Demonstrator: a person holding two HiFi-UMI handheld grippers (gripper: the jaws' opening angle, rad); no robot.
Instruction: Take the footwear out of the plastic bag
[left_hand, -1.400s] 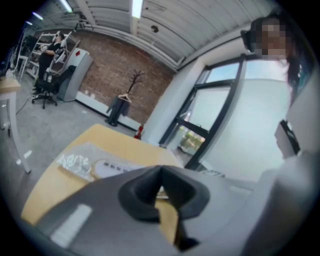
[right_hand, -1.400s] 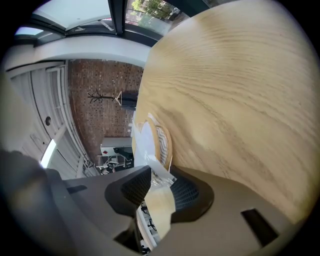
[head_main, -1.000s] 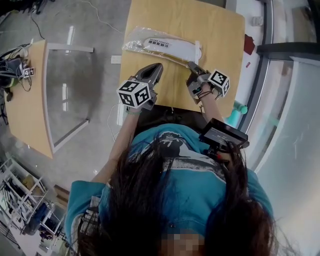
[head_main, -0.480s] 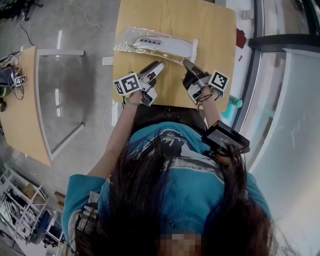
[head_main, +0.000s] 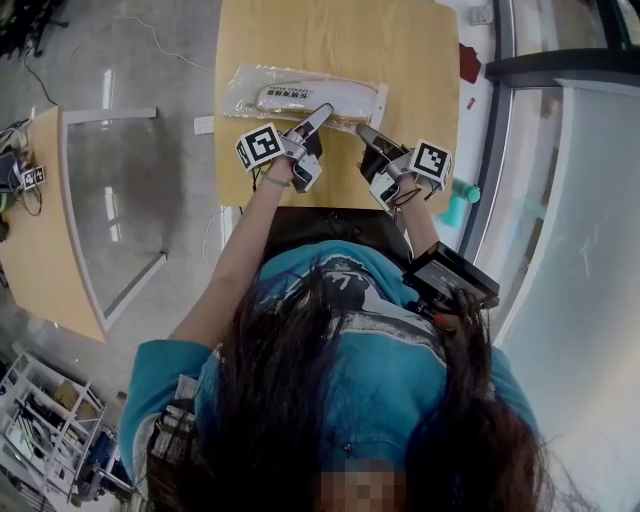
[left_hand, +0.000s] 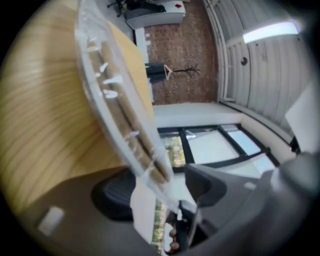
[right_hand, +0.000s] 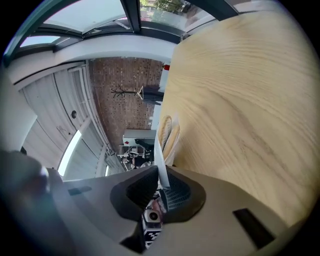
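Head view shows a clear, crinkly plastic bag (head_main: 245, 90) lying flat across a pale wood-grain worktop (head_main: 330, 40) with rounded corners. Inside the bag sits a pair of thin, flat slippers (head_main: 300, 97), long and narrow, white on top with a printed band. The left gripper view catches them edge-on as tan slabs under the glossy film.

The left gripper (head_main: 320, 113) reaches the bag's near edge. Its fingers have just been spreading and stand well apart, and the film runs between the dark ribbed pads without being pressed.

The right gripper (head_main: 364, 132) meets the bag's right end. Its fingers have just been closing and now pinch a stiff white flap of the bag between grid-textured pads.
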